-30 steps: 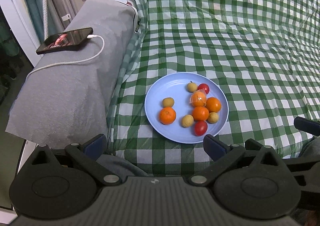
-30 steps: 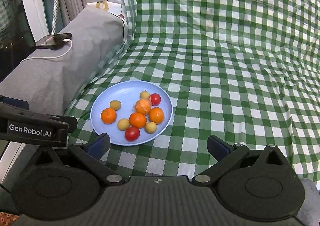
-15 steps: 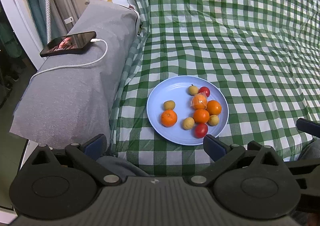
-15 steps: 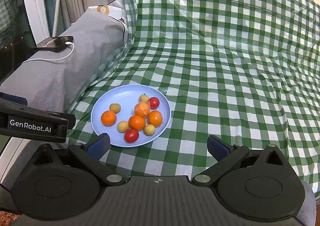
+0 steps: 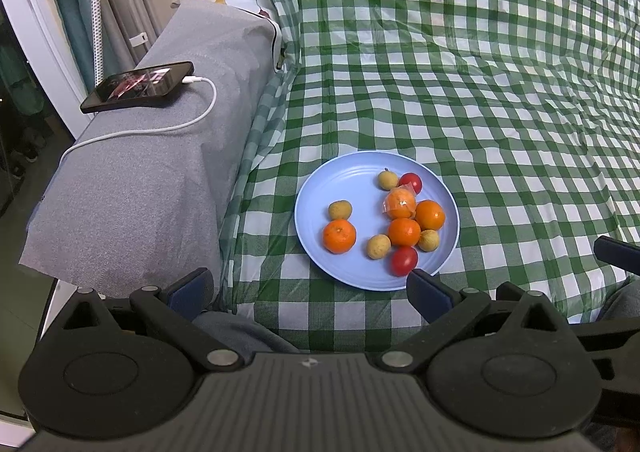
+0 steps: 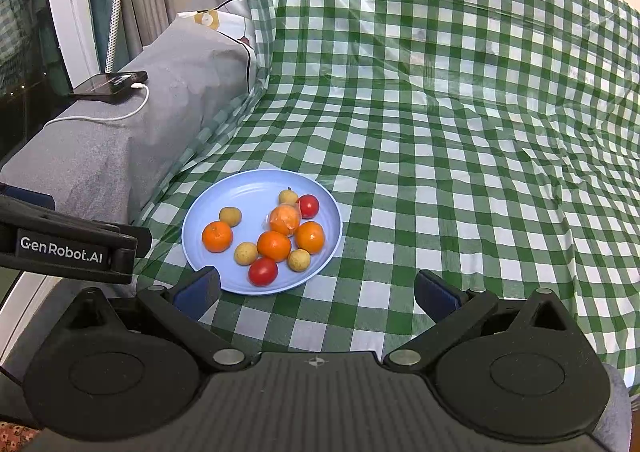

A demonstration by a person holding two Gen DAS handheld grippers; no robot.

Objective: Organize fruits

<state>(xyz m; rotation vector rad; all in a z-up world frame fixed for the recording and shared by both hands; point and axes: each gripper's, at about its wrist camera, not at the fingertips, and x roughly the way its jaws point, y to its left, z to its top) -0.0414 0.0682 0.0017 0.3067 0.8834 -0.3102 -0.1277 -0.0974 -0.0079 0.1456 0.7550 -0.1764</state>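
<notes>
Left wrist view: the left gripper [image 5: 308,286], jaws spread wide and empty, hovers near a blue plate [image 5: 320,208] of mixed fruit on a checked cloth, apparently staging a pick. Right wrist view: the right gripper [image 6: 316,290] likewise gapes empty beside the plate.

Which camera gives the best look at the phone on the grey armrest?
The left wrist view: the phone lies nearer, its lit screen and white cable plainly visible. The right wrist view shows it farther off, smaller and edge-on.
</notes>
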